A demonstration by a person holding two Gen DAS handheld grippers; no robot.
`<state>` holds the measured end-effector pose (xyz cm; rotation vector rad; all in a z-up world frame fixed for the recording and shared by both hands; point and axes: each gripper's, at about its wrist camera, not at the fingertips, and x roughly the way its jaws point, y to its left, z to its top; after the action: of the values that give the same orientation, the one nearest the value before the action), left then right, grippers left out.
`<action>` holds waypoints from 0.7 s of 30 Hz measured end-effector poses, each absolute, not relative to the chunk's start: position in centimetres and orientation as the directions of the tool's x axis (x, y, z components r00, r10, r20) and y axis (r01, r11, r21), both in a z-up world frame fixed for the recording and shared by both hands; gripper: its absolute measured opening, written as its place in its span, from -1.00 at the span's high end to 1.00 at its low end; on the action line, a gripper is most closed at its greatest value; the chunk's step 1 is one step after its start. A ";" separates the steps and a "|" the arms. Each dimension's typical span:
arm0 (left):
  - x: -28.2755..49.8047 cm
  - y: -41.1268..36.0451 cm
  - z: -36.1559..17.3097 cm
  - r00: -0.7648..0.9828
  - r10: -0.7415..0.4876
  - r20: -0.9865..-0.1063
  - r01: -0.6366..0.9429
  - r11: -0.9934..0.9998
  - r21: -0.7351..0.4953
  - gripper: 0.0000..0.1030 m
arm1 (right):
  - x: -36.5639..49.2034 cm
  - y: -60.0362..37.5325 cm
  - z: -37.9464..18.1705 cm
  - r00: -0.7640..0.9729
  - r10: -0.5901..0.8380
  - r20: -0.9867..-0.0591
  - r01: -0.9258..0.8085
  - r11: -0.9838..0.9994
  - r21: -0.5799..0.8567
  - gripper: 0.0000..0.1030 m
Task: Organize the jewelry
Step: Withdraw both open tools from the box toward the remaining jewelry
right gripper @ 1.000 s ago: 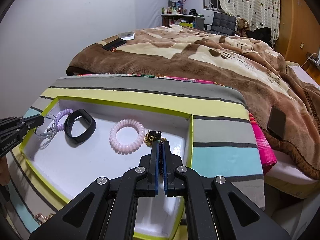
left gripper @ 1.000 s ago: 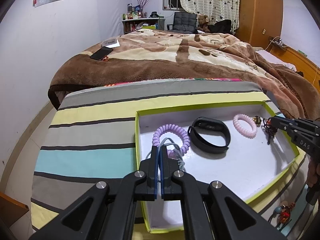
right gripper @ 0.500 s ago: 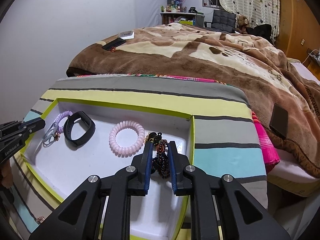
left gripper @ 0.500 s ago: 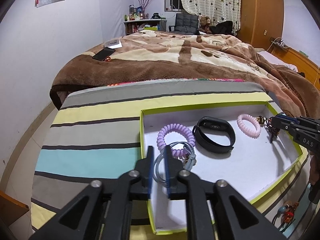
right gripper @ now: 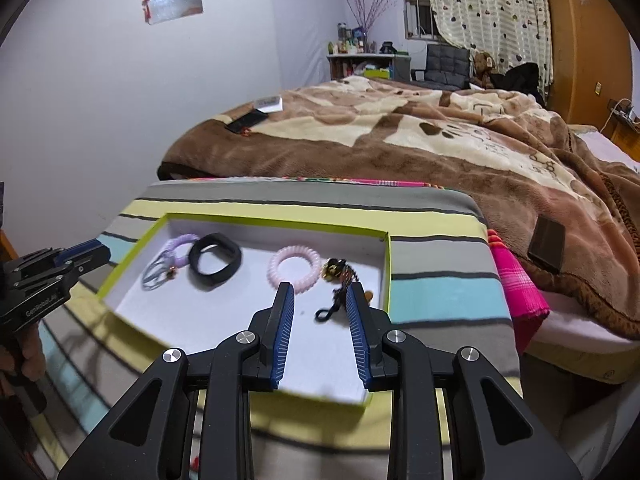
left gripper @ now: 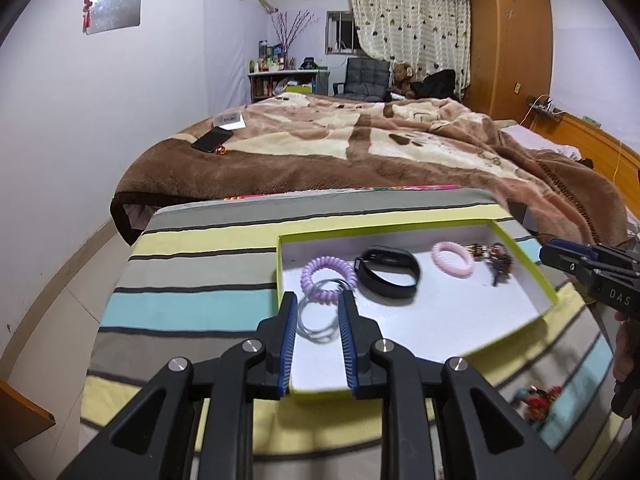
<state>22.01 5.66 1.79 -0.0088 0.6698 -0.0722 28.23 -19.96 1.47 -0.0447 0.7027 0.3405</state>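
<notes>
A green-rimmed white tray sits on a striped cloth. In it lie a purple coil tie, a black wristband, a pink coil tie, grey wire bangles and a dark beaded bracelet. My left gripper hovers over the tray's near left corner, jaws opening, with the bangles lying loose below the gap. My right gripper hovers over the tray's right end, jaws opening above the beaded bracelet without touching it.
More jewelry lies on the striped cloth outside the tray near its front right. A bed with a brown blanket stands right behind. On it rest a phone and a dark flat object. A pink cloth hangs beside the table.
Both grippers went from shut to open and drew back and up. The bangles and the beaded bracelet were let go and now lie in the tray.
</notes>
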 end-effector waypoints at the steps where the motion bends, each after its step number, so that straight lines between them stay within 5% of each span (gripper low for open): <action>1: 21.4 5.6 2.0 0.785 -0.074 -0.615 0.065 0.997 -0.038 0.57 | 27.5 -20.0 1.6 0.714 0.294 -0.635 -0.324 0.943 0.072 0.45; 21: 10.7 2.8 2.0 0.807 -0.116 -0.578 0.107 0.993 -0.051 0.57 | 14.8 -20.7 1.7 0.723 0.354 -0.593 -0.370 0.923 0.100 0.45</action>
<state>10.66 2.80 2.02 -0.0160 0.6197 -0.1192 14.81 -20.74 1.75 -0.0256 0.6491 0.4000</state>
